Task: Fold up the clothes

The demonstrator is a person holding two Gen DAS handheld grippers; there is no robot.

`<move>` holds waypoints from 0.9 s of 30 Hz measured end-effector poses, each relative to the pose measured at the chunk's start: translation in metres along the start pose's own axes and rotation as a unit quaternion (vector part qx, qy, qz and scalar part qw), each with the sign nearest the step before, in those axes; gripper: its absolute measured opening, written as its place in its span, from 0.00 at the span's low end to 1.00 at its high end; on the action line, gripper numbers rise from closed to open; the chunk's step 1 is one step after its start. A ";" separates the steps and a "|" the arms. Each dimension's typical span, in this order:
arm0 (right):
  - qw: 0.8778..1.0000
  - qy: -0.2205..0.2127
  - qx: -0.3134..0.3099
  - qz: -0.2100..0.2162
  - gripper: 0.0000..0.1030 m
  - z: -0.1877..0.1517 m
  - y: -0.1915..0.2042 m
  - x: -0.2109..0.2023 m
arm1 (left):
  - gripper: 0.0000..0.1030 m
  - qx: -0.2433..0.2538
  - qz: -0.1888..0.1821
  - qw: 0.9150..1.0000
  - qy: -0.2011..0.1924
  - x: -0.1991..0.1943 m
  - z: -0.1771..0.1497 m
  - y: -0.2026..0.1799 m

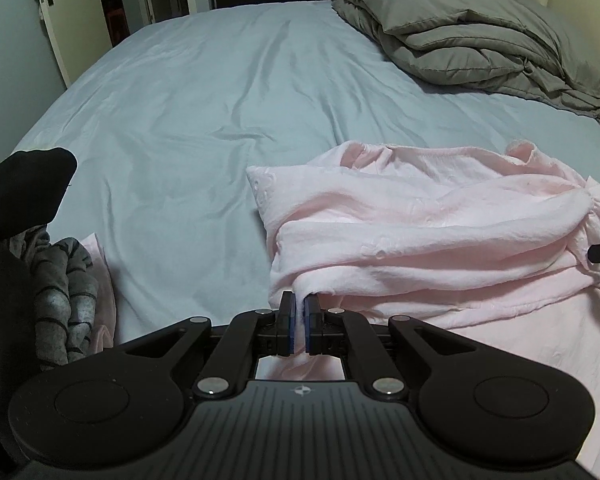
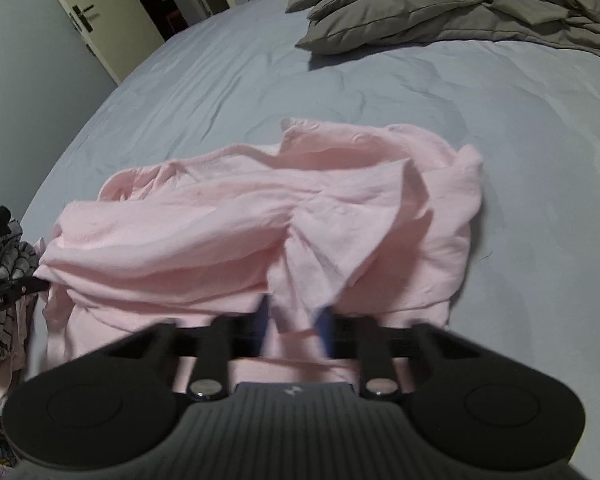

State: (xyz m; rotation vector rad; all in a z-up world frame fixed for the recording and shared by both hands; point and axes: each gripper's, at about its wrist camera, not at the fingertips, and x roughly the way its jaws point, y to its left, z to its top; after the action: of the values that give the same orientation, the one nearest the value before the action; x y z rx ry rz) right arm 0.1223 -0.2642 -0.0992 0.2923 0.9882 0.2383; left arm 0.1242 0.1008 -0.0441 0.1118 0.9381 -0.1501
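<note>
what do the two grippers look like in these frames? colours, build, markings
Both match: matte black plastic, ribbed centre plate flanked by two round lobes, linkage arms with silver pivot bolts. The left gripper has blue-padded fingers and a small compass-like logo. The right gripper is motion-blurred; blue pads, pale logo. No cables or sleeves visible.

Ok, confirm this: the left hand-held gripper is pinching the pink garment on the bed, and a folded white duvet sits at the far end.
Wrong on colour: the duvet is grey, as the left wrist view shows. The left hand-held gripper does pinch the pink garment on the bed.
</note>
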 end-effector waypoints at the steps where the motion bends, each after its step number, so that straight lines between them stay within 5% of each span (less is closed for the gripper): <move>1: 1.000 -0.002 0.001 -0.001 0.07 0.000 0.000 -0.002 | 0.02 -0.001 0.000 1.000 0.000 0.000 0.000 0.000; 10: 0.994 -0.079 0.079 -0.005 0.01 0.037 -0.039 -0.062 | 0.02 0.004 -0.007 1.000 -0.007 -0.003 0.000 -0.004; 21: 0.997 0.031 0.055 -0.051 0.03 0.011 -0.047 -0.030 | 0.03 0.098 0.008 0.995 0.025 0.003 -0.015 -0.031; 26: 0.997 0.006 0.039 -0.072 0.13 0.015 -0.044 -0.048 | 0.09 0.078 -0.012 0.996 0.031 -0.005 -0.015 -0.023; 27: 0.996 0.001 0.036 -0.077 0.23 0.016 -0.044 -0.052 | 0.15 0.071 -0.019 0.997 0.029 -0.009 -0.013 -0.020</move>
State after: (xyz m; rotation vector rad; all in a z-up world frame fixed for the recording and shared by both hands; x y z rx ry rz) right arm 0.1114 -0.3243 -0.0654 0.2799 1.0168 0.0637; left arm 0.1047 0.0840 -0.0453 0.2312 0.9878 -0.2497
